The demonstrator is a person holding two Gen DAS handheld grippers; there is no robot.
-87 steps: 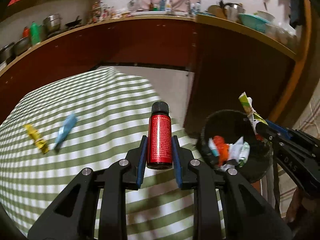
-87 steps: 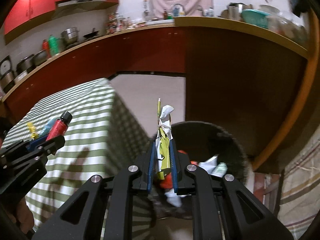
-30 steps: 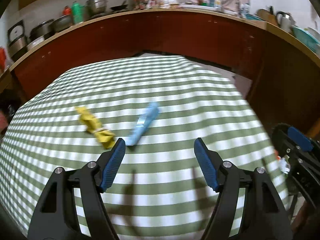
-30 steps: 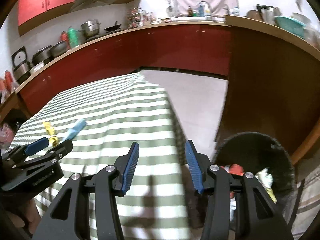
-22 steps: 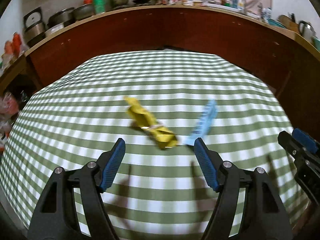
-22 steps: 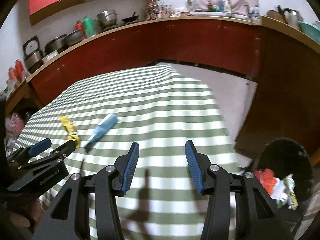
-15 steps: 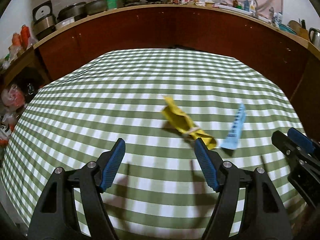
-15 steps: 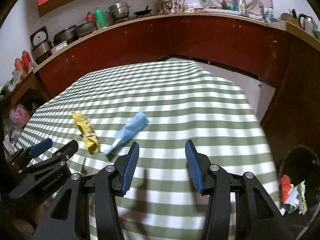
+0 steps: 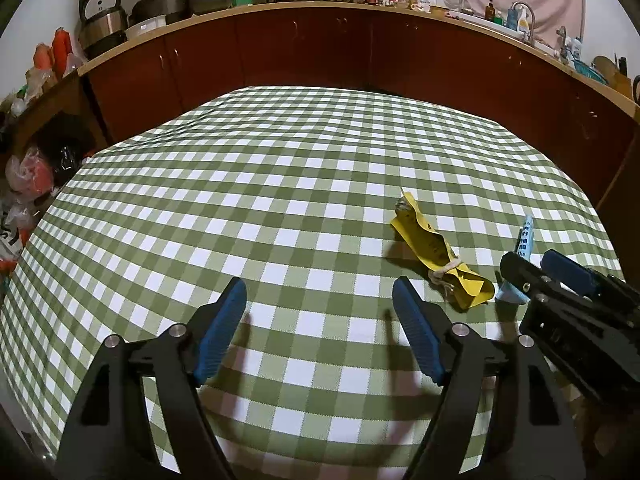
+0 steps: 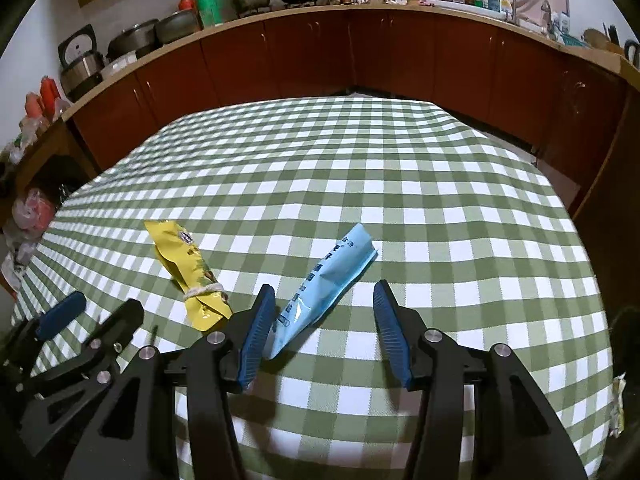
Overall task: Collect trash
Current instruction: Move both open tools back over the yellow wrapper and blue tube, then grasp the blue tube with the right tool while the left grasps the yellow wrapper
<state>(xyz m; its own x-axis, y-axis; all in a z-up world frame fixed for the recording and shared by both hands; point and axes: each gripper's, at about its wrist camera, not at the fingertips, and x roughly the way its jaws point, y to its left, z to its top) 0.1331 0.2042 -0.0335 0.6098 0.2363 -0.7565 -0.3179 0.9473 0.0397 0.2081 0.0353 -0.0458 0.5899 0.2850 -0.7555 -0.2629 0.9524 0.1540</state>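
Two bits of trash lie on the checked counter (image 10: 400,184). The blue packet (image 10: 324,284) is long and flat, and its near tip sits between the fingers of the right tongs (image 10: 324,330). The yellow wrapper (image 10: 188,272) lies just to its left, crumpled and tied with a string.

The right tongs have just been opening a bit; they are released, and the pads do not press the blue packet. The left tongs (image 9: 318,330) have also just been opening. They are wide apart with only cloth between them, and the yellow wrapper lies off to their right.

The blue packet is thin and lies flat, so the tongs could slide over it or pinch the cloth too. The two tongs are near each other and might bump.
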